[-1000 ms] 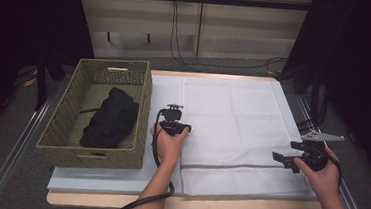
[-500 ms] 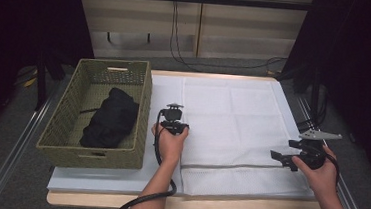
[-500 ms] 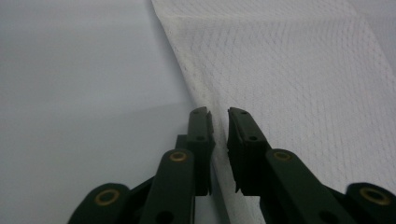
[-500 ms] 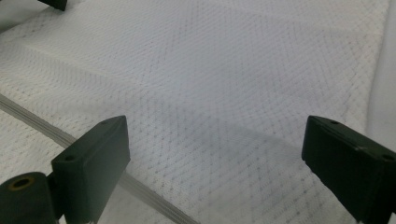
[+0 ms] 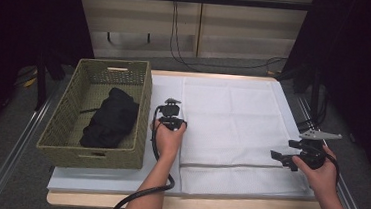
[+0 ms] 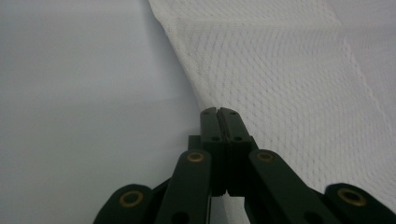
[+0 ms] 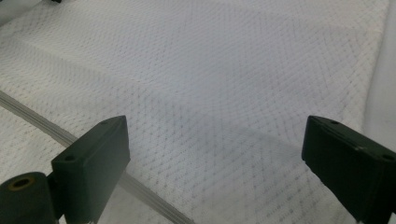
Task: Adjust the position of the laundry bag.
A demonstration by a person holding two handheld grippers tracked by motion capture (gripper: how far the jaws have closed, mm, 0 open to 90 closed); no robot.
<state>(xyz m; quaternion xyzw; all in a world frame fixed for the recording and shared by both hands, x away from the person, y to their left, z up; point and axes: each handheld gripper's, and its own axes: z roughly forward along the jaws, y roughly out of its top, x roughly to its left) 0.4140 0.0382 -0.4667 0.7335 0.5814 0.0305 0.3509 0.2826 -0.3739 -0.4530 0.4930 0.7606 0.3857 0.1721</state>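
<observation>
L hand sits near the front-middle of the tabletop, w/ the left gripper pointing away from the person, right at the left edge of the white mesh cloth. In the left gripper view its fingers have just been closing & now stand pressed together, tips at the cloth's left edge; can't tell if any fabric is caught between them. Bare pale tabletop lies to the left of that edge.

R hand is over the front-right of the cloth, near its right edge, right gripper aimed leftward across it. In the right gripper view its fingers are spread wide, nothing between them, mesh cloth below w/ a hem line crossing at lower left.

Cloth lies flat, covering most of the tabletop's middle & right; a seam runs across it close to the near edge.

Farther left: woven green basket just beside the cloth's left side, a dark bundled garment lying inside.

Beyond the far edge: pale cabinet wall w/ cables hanging down.
</observation>
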